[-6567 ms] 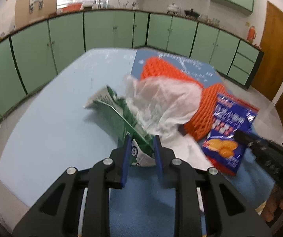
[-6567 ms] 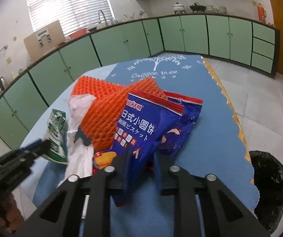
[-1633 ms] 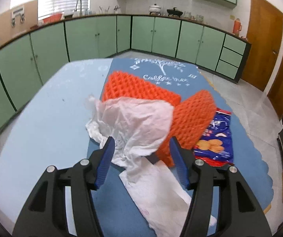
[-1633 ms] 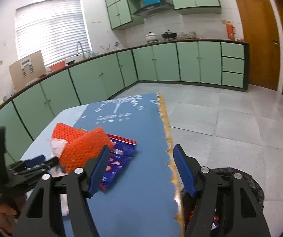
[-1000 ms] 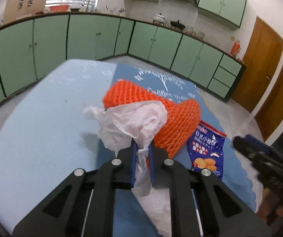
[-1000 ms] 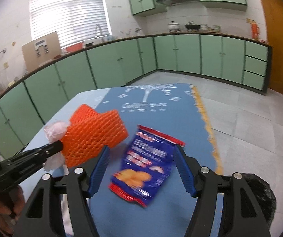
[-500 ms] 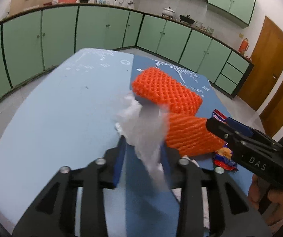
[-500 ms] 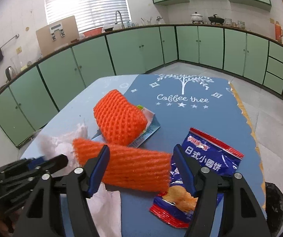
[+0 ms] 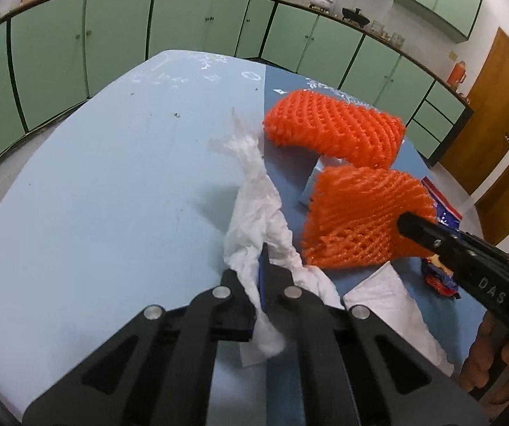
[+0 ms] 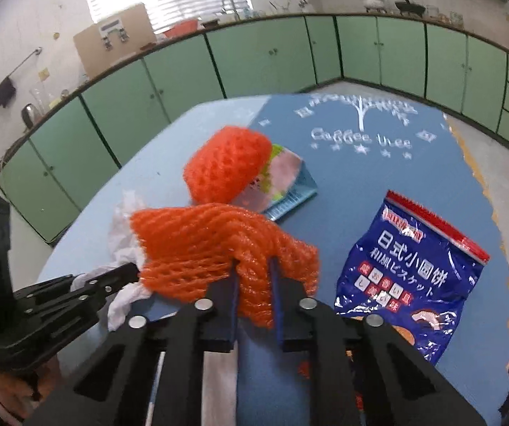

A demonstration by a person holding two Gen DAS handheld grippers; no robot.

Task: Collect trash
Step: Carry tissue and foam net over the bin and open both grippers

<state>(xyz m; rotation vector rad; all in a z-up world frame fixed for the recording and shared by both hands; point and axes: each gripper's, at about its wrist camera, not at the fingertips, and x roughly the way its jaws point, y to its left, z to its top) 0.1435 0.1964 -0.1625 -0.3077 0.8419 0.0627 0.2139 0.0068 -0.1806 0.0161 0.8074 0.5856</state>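
Both grippers have just been closing, each w/ trash between its jaws. The left gripper (image 9: 262,269) is clamped on a twisted white tissue (image 9: 254,209), pads all but meeting through the thin paper; the tissue trails up across the light-blue table (image 9: 112,184) and hangs below the jaws. The right gripper (image 10: 253,277) pinches the near edge of an orange foam net (image 10: 212,245), squashed between the blue pads, the rest of the net fanning out to the left.

Meaning for the task, as a judgement: two pieces look secured at once, so next is prob. lift & carry to the bin; only a dark sliver at the right-wrist view's lower right edge might be it, can't confirm.

Vs. half a sec ago: the left jaws stood apart round a blurred tissue, now pinched tight; the right jaws were wide w/ the net lying free ahead, now gripped.

Left on the table: a second net (image 10: 228,163) on the dark-blue mat (image 10: 361,177), resting partly on a small flattened carton (image 10: 290,184); a blue biscuit bag (image 10: 410,269) just right of the right gripper; a flat white napkin (image 9: 389,301) near the left one. Thin tissue could tear or slip on the lift.
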